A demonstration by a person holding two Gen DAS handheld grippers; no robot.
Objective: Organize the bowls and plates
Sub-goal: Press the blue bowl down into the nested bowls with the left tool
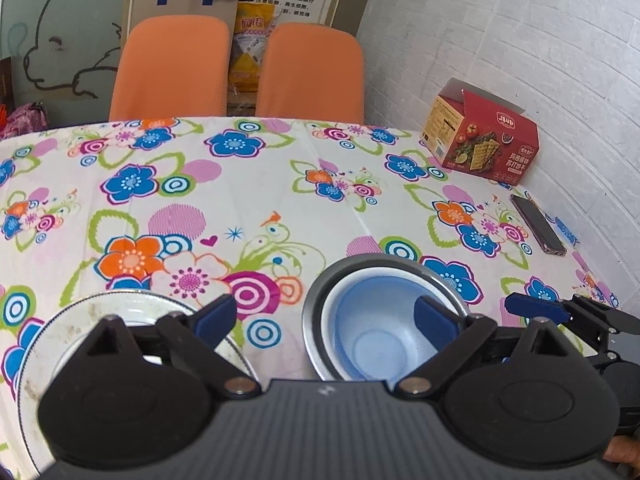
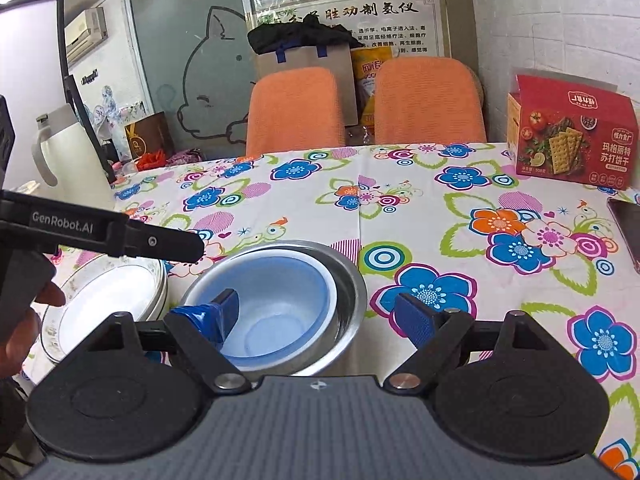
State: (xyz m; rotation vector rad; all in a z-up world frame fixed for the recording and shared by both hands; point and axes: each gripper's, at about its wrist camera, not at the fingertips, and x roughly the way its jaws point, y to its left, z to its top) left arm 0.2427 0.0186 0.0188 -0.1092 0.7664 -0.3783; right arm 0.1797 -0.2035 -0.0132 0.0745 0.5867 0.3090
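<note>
A steel bowl [image 1: 316,300] holds a white bowl [image 1: 332,308] with a pale blue bowl [image 1: 372,332] nested inside. To its left sits a white plate [image 1: 80,320] with a patterned rim; the right wrist view shows it as a stack of plates [image 2: 108,292]. My left gripper [image 1: 324,318] is wide open, one finger over the plate's edge and the other over the blue bowl. My right gripper [image 2: 318,316] is open astride the steel bowl's [image 2: 348,280] right wall, left finger over the blue bowl [image 2: 276,308], right finger outside. No pad visibly presses on anything.
A red cracker box [image 1: 484,136] and a dark phone [image 1: 538,224] lie at the table's right side by the brick wall. Two orange chairs [image 1: 240,68] stand behind the floral-clothed table [image 1: 280,184]. A white thermos jug [image 2: 68,156] stands at far left.
</note>
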